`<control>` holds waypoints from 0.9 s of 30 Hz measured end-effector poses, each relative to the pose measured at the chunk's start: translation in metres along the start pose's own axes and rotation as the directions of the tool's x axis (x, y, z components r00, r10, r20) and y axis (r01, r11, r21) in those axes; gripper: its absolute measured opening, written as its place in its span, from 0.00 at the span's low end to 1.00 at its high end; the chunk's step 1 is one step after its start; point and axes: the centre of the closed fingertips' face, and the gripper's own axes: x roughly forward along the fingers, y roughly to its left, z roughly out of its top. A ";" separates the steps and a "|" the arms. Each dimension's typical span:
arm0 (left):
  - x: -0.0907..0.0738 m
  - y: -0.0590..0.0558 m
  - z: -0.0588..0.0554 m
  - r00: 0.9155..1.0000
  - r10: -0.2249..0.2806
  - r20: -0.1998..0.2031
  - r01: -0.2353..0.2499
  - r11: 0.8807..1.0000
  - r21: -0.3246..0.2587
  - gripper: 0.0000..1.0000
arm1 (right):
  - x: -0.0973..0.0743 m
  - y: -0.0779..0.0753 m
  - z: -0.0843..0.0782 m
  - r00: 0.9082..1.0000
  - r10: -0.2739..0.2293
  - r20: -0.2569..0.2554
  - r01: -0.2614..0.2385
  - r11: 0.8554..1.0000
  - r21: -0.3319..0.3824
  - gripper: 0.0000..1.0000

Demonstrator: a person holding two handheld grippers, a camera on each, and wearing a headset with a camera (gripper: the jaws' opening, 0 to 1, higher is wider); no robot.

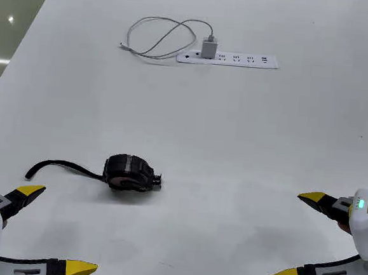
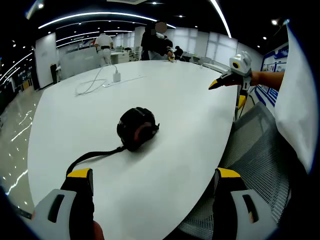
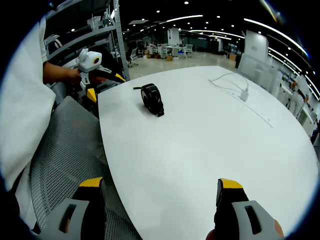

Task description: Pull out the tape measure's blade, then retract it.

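Resting on the white table (image 1: 234, 148), the black tape measure (image 1: 129, 173) lies at about one o'clock from the left gripper (image 1: 55, 230) and ten o'clock from the right gripper (image 1: 296, 239), clearly nearer the left. Both grippers have their jaws spread wide and hold nothing. The case's wrist strap (image 1: 61, 163) trails toward nine o'clock and its blade mouth seems to face three o'clock, though the hook is too small to make out.
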 end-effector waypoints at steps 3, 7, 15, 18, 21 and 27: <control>0.000 0.000 0.002 1.000 0.005 0.011 -0.005 1.000 -0.008 0.99 | 0.000 0.000 0.000 1.000 0.000 -0.002 0.000 1.000 0.000 0.90; 0.000 -0.001 0.001 1.000 0.002 0.005 -0.002 1.000 -0.004 0.99 | 0.000 -0.001 0.001 1.000 -0.004 0.006 0.004 1.000 -0.004 0.92; -0.001 0.001 0.000 1.000 0.005 -0.002 -0.005 1.000 -0.001 0.99 | 0.001 -0.001 0.002 1.000 -0.005 0.010 0.006 1.000 -0.014 0.95; -0.001 0.001 -0.001 1.000 0.006 -0.005 -0.006 1.000 -0.003 0.99 | 0.002 0.000 0.001 1.000 -0.006 0.006 0.006 1.000 -0.017 0.95; -0.001 0.002 0.000 1.000 0.011 -0.001 -0.011 1.000 -0.002 0.99 | 0.002 0.000 0.001 1.000 -0.004 0.006 0.004 1.000 -0.023 0.94; -0.001 0.004 0.004 1.000 0.020 0.020 -0.020 1.000 -0.011 0.99 | 0.003 0.003 0.002 1.000 0.016 0.012 -0.016 1.000 -0.012 0.90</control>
